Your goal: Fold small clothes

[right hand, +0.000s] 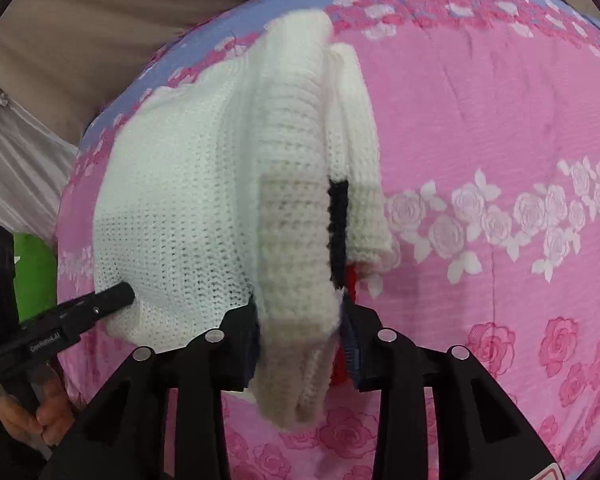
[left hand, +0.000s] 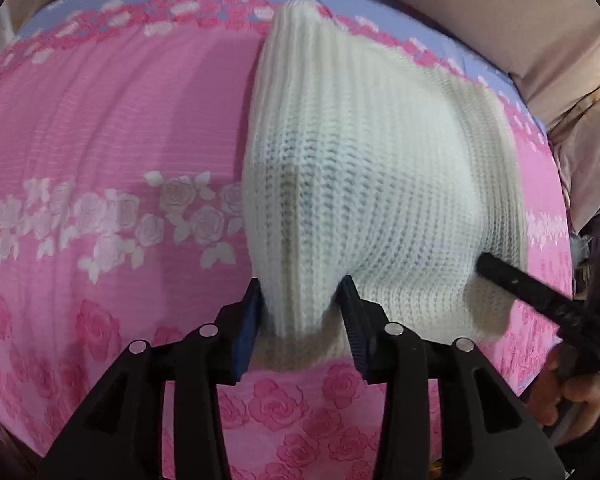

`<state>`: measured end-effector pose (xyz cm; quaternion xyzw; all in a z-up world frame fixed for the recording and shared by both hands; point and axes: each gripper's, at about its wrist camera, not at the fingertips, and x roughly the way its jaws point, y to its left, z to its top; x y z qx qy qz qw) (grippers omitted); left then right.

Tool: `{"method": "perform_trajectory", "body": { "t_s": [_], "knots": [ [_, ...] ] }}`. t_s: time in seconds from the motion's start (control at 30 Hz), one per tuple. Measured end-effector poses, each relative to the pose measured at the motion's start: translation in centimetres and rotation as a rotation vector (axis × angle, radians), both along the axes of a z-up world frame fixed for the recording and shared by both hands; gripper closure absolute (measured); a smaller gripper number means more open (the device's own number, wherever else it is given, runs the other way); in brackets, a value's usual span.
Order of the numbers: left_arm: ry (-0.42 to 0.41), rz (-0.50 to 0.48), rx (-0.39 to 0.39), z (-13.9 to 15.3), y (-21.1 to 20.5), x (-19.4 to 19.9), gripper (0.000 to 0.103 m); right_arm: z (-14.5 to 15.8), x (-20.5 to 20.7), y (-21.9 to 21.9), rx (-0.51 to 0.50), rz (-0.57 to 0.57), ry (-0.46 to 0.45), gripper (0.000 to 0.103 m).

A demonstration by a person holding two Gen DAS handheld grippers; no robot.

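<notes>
1. Fingers point(left hand: 256, 320) of the left gripper point(left hand: 300, 312) are pinching a bunched-up edge of the white knit sweater point(left hand: 360, 168), as the left wrist view shows. They are squeezing the wool between them, fairly narrow.
2. In that same view the sweater is stretching away over the pink rose bedspread point(left hand: 100, 128) on the bed. The right gripper point(left hand: 500, 276) is poking in from the right and touching the sweater's near edge, with a hand point(left hand: 572, 392) behind it.
3. From the right wrist view, the right gripper point(right hand: 300, 320) is holding a thick folded roll of the same sweater point(right hand: 172, 200). Its fingers point(right hand: 350, 344) are narrow and full of wool. A black stripe point(right hand: 338, 228) and a bit of red point(right hand: 350, 280) are peeking out at the fold.
4. Here the left gripper point(right hand: 120, 292) is showing at the left, its tip against the sweater's lower edge.
5. To do this step well, I think both grippers should be keeping their grip tight and moving together at the same height.
6. They should be keeping the edge straight between them, so the wool is not sagging or twisting.
7. Knit wool is stretchy, so pulling gently is likely better than tugging hard.
8. Laying the fold down flat on the bedspread point(right hand: 500, 120), edges lined up, should be making a neat fold.
</notes>
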<state>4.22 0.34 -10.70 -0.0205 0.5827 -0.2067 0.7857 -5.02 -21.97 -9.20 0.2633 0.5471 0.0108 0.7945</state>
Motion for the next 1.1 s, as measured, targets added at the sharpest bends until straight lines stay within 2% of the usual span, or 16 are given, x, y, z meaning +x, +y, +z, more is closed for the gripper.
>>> {"method": "perform_trajectory", "body": {
  "t_s": [0.03, 0.1, 0.13, 0.17, 0.23, 0.27, 0.3, 0.33, 0.4, 0.5, 0.57, 0.67, 0.7, 0.83, 0.9, 1.1],
  "knots": [
    [-0.031, 0.007, 0.003, 1.0, 0.2, -0.6, 0.055, 1.9, -0.8, -0.3, -0.006, -0.018, -0.034, 0.068],
    [-0.104, 0.028, 0.021, 2.9, 0.3, -1.4, 0.03, 5.7, -2.2, -0.5, -0.078, -0.018, -0.14, 0.064],
    [-0.14, 0.042, 0.032, 3.5, 0.3, -1.6, 0.03, 7.2, -2.4, -0.5, -0.112, -0.008, -0.177, 0.06],
    [-0.163, 0.049, 0.043, 4.0, 0.2, -1.7, 0.03, 7.5, -2.0, -0.5, -0.115, 0.004, -0.178, 0.046],
    [-0.186, 0.063, 0.06, 4.4, -0.3, -1.5, 0.03, 6.3, -0.2, -0.3, -0.111, 0.034, -0.151, 0.043],
    [-0.193, 0.069, 0.054, 4.5, -0.4, -1.7, 0.03, 5.0, 0.9, -0.2, -0.127, 0.045, -0.122, 0.046],
    [-0.194, 0.074, 0.053, 4.6, -0.7, -1.8, 0.03, 3.9, 1.8, -0.1, -0.125, 0.058, -0.103, 0.072],
    [-0.192, 0.076, 0.056, 4.6, -0.7, -1.8, 0.03, 2.6, 3.1, 0.1, -0.103, 0.089, -0.074, 0.091],
    [-0.191, 0.072, 0.065, 4.7, -1.2, -1.9, 0.03, 3.3, 4.4, 0.0, -0.101, 0.082, -0.091, 0.09],
    [-0.205, 0.071, 0.09, 4.6, -1.0, -2.3, 0.027, 9.3, 4.5, 0.2, -0.136, 0.104, -0.268, 0.091],
    [-0.197, 0.067, 0.112, 3.5, -1.4, -2.3, 0.027, 9.4, 5.1, 0.0, -0.17, 0.113, -0.271, 0.09],
    [-0.164, 0.055, 0.155, 1.7, -2.4, -2.0, 0.027, 0.7, 6.5, -0.3, -0.221, 0.158, -0.003, 0.086],
    [-0.161, 0.052, 0.168, 1.5, -2.5, -2.1, 0.027, 0.7, 5.7, -0.6, -0.209, 0.131, -0.06, 0.086],
    [-0.205, 0.062, 0.165, 3.0, -2.7, -3.1, 0.027, 5.0, 2.7, -1.9, -0.117, -0.017, -0.117, 0.077],
    [-0.222, 0.069, 0.183, 3.6, -3.0, -3.5, 0.025, 6.7, 0.7, -2.3, -0.133, -0.075, -0.136, 0.063],
    [-0.279, 0.095, 0.227, 4.5, -3.7, -4.7, 0.018, 7.5, -4.6, -0.9, -0.259, -0.137, -0.127, 0.055]
  ]
}}
